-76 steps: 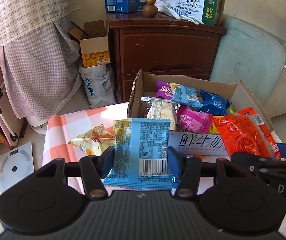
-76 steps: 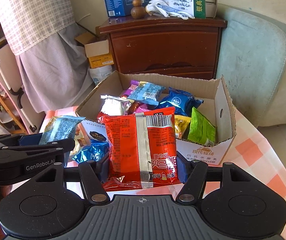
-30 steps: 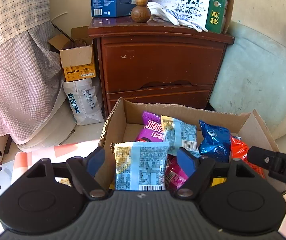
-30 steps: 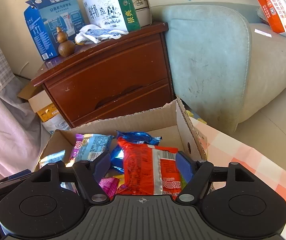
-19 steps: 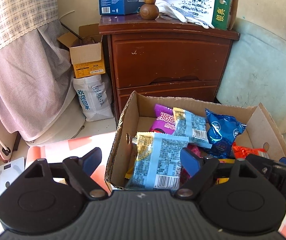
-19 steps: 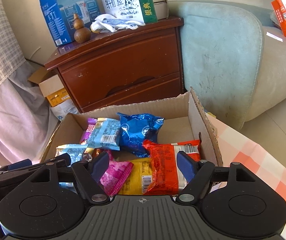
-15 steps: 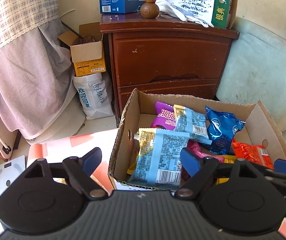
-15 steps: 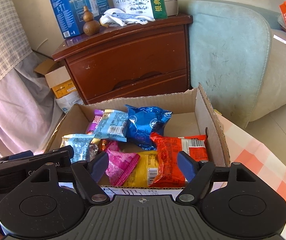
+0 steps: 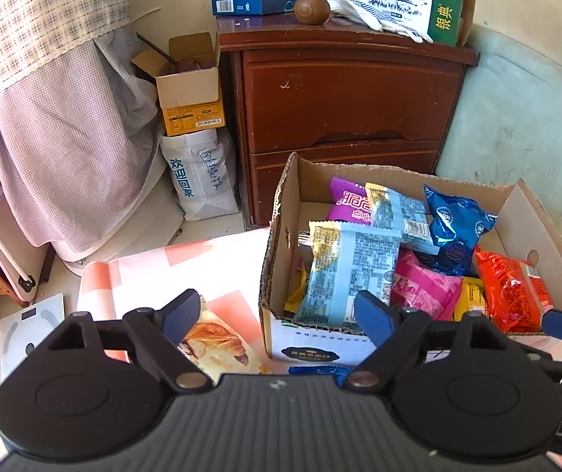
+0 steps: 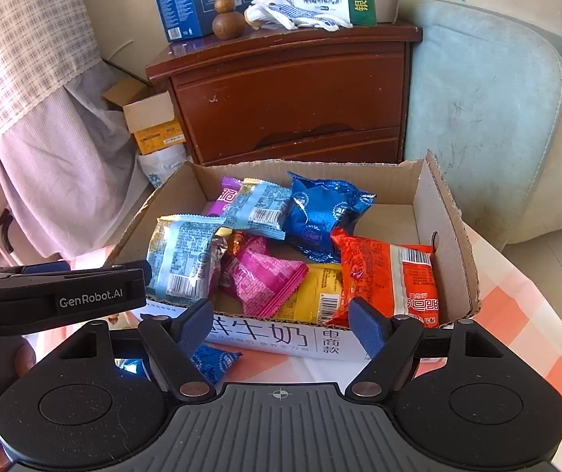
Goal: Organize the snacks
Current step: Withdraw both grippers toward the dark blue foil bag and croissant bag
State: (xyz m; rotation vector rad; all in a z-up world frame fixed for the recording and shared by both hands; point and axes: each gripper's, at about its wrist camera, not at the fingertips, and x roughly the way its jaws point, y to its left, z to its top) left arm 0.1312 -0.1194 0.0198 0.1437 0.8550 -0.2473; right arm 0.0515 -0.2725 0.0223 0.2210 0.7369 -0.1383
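Note:
An open cardboard box on the pink checked tablecloth holds several snack packets. A light blue packet leans on the box's left side, and a red packet lies at its right. My left gripper is open and empty, just in front of the box's near left corner. My right gripper is open and empty too, before the box's printed front wall. A bread packet and a small blue packet lie on the cloth outside the box.
A dark wooden nightstand stands behind the box, with a pale green cushion to its right. A small carton and a white bag sit on the floor at left. A hand holds the left gripper.
The light blue and red packets, gripped earlier, now lie in the box. Both grippers have opened and drawn back from over the box to its near side.

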